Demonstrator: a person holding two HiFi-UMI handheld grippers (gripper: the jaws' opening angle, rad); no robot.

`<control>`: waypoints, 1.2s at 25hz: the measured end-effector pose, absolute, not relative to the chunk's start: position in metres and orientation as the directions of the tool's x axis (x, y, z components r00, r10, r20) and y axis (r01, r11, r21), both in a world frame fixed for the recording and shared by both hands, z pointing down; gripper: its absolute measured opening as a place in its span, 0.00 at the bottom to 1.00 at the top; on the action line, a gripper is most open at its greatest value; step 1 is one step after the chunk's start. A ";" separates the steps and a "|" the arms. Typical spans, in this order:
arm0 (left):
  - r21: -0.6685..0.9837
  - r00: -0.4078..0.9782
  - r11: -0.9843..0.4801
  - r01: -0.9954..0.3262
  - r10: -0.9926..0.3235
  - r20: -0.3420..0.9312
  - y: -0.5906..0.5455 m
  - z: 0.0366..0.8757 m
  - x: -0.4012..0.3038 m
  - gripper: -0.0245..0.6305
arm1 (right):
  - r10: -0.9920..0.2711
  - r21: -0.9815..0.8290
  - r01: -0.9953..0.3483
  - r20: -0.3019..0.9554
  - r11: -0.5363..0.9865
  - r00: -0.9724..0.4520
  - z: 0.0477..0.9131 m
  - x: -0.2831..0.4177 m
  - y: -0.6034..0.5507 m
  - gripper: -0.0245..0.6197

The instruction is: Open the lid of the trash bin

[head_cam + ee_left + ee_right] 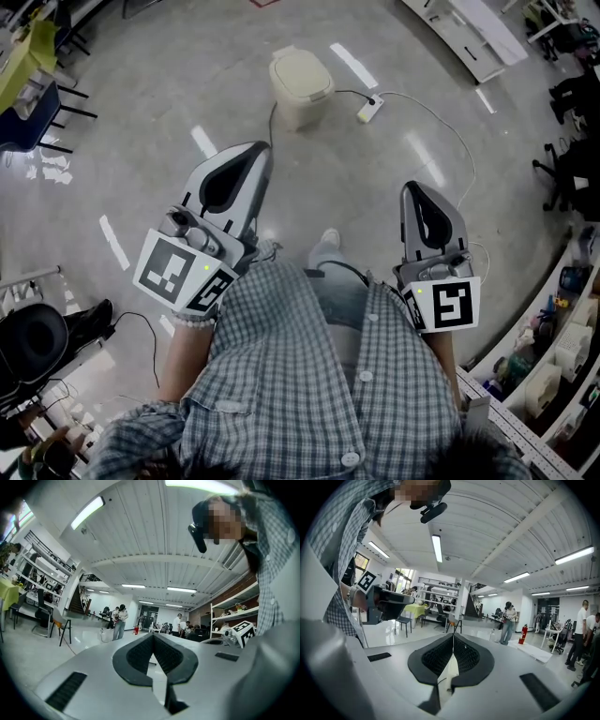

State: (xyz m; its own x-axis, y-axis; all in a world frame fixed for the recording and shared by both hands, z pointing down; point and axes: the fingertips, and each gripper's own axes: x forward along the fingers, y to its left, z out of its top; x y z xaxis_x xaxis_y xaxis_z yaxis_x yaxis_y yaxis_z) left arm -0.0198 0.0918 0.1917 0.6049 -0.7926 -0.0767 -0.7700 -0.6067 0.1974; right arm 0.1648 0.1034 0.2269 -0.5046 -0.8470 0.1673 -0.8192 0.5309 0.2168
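A beige trash bin (299,86) with its lid down stands on the grey floor, far ahead of both grippers. My left gripper (251,156) is held up at chest height, its jaws shut with nothing between them. My right gripper (412,193) is held level beside it, also shut and empty. In the left gripper view the left gripper (153,636) points across the room at standing people, and the bin does not show. The right gripper (453,637) likewise looks out over the hall, with the left gripper's marker cube (366,580) at its left.
A white power strip (369,110) with a cable lies on the floor right of the bin. A black chair (33,339) is at my lower left. Desks and shelves (553,366) line the right side. Several people (507,620) stand far off in the hall.
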 end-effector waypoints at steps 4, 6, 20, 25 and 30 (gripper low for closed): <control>0.194 0.575 -0.578 -0.793 -0.815 -0.077 0.074 0.189 -0.004 0.04 | -0.829 0.220 -0.799 0.170 0.560 -0.534 0.226 0.181 0.078 0.07; 0.193 0.554 -0.558 -0.807 -0.829 -0.078 0.064 0.188 0.001 0.04 | -0.816 0.222 -0.785 0.170 0.578 -0.553 0.226 0.187 0.064 0.07; 0.165 0.444 -0.452 -0.877 -0.892 -0.083 0.029 0.185 0.035 0.04 | -0.752 0.216 -0.720 0.147 0.659 -0.643 0.228 0.224 0.000 0.07; 0.169 0.435 -0.442 -0.881 -0.897 -0.074 0.022 0.186 0.040 0.04 | -0.752 0.199 -0.726 0.155 0.658 -0.640 0.233 0.233 -0.007 0.07; 0.168 0.435 -0.440 -0.882 -0.898 -0.070 0.017 0.185 0.048 0.04 | -0.763 0.182 -0.741 0.156 0.646 -0.627 0.236 0.246 -0.011 0.07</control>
